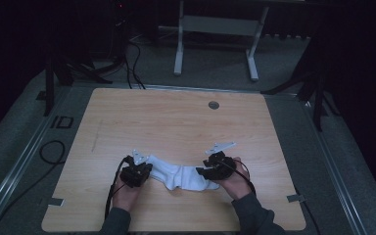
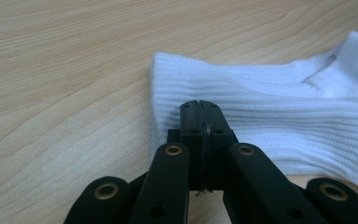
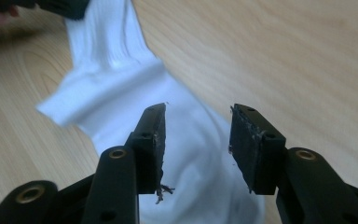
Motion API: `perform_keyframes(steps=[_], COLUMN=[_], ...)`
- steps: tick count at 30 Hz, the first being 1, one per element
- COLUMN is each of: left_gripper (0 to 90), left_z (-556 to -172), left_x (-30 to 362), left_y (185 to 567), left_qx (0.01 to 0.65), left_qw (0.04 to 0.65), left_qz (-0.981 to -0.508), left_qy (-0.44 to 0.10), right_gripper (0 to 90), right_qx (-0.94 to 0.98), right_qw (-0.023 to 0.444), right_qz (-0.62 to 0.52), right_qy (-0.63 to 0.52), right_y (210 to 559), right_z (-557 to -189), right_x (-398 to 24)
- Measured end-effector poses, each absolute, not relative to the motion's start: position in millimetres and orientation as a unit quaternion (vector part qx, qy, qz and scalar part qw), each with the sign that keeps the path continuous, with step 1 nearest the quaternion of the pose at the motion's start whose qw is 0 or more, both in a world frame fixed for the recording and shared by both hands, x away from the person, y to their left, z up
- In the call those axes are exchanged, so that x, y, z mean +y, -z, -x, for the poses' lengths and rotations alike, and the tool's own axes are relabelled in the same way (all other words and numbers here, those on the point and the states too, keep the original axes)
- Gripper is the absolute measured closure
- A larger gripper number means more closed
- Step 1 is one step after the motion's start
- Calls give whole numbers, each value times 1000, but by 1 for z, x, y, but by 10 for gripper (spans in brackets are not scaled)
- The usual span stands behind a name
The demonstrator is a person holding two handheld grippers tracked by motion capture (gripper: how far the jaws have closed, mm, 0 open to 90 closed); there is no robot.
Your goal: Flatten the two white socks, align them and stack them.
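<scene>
Sock-handling at a wooden table point(image 1: 176, 122) stands partway done, seen first from the high view: a white sock point(image 1: 178, 176) lies stretched sideways near the table's near edge, about midway between its left and right corners, with a bunched fold at its middle. The left gripper point(image 1: 144, 169) sits at the sock's left end and the right gripper point(image 1: 205, 172) at its right end, each in one of the person's hands coming in from the bottom. A small round grommet point(image 1: 213, 105) sits near the far edge, well apart from the work.

From the left gripper view, the left gripper point(image 2: 199, 109) has its jaws pressed together on the ribbed cuff of the sock point(image 2: 270, 116), pinching the fabric close to its open hem. The cuff lies flat on the wood, and the pinch appears to anchor that end in place.

From the right gripper view, the right gripper point(image 3: 196, 140) has its jaws spread wide, with the foot part of the sock point(image 3: 186, 140) lying beneath and between them but untouched by either pad. A few stray fibres cling to the pad on the left. Farther off, the sock narrows toward the other gripper at the top left corner of the view.

As a judgement, one end is secured and the sock is roughly laid out; the fold at the middle remains, so any smoothing or folding over looks not yet finished, and the right gripper would need a fresh grip first.
</scene>
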State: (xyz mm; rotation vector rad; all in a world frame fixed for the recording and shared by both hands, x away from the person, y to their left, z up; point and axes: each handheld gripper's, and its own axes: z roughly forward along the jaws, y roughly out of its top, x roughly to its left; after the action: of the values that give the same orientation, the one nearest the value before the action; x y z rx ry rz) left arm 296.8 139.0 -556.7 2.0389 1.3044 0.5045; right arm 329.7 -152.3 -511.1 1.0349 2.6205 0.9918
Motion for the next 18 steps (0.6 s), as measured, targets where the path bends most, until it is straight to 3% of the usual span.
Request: perform_keyframes(steps=[10, 15, 18], left_gripper=[889, 889, 890], left_z=[-296, -296, -296], left_x=[138, 138, 138], left_y=[557, 556, 556], left_qx=[497, 498, 498], left_qw=[326, 326, 326], left_qz=[-780, -780, -780], left_qy=[-194, -194, -193], right_gripper=[556, 805, 843], right_qx=[862, 863, 861], right_qw=[43, 45, 49], right_qz=[-383, -382, -382], right_qy=[-329, -327, -331], right_y=[539, 544, 542], right_z=[-322, -319, -318], right_x=[-166, -169, -172])
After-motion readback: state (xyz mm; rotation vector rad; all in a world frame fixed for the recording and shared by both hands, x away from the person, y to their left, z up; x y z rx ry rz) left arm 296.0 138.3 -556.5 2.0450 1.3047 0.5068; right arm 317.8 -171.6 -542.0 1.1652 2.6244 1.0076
